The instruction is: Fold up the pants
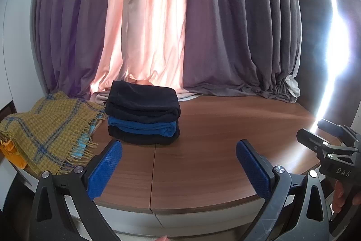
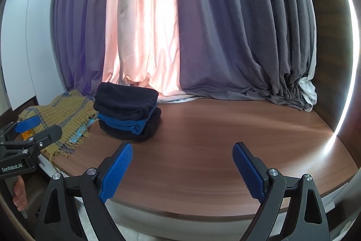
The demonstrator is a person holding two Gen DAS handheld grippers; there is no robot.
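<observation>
A stack of three folded pants [image 1: 143, 113], dark navy on top, blue in the middle, black at the bottom, sits on the wooden table [image 1: 214, 150] near the curtain. It also shows in the right wrist view [image 2: 127, 114]. My left gripper [image 1: 179, 150] is open and empty, held near the table's front edge, short of the stack. My right gripper [image 2: 182, 153] is open and empty, to the right of the stack. The right gripper shows at the right edge of the left wrist view [image 1: 320, 131]; the left gripper shows at the left edge of the right wrist view [image 2: 37, 128].
A mustard and blue plaid fringed blanket [image 1: 47, 130] lies left of the stack, over an orange item [image 1: 11, 154]. Purple, grey and pink curtains [image 1: 158, 26] hang behind the table and pool on its far edge. A white wall panel [image 2: 20, 37] stands at the left.
</observation>
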